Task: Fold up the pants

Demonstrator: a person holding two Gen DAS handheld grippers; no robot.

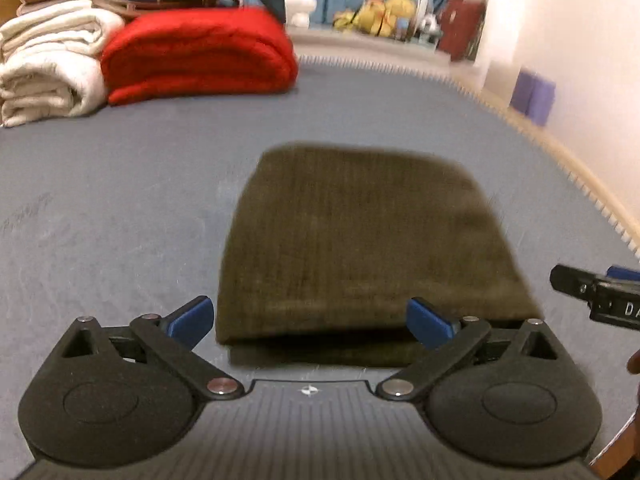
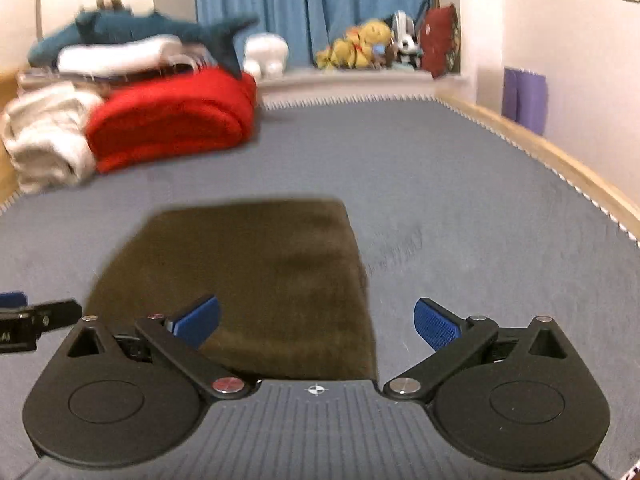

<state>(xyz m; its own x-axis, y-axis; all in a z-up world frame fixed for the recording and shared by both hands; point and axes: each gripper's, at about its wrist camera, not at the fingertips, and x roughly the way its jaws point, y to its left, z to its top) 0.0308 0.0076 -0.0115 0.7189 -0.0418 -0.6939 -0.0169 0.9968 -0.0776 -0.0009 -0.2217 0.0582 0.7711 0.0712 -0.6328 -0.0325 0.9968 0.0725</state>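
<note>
Neatly squared olive ribbed pants [image 1: 360, 240] on flat grey mat [image 1: 120, 200]

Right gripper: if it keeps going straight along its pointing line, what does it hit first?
Most likely the folded olive pants lying on the grey mat. The right gripper has its jaws open and empty, angled down at the pants' near right part. Depth is unclear, so it may land on the mat just beside that edge.

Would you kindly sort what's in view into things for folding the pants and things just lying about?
Job:
- olive pants, folded
- left gripper, open
- right gripper, open

Lying about:
- red blanket
- white towels
- plush shark
- yellow plush toys
</note>
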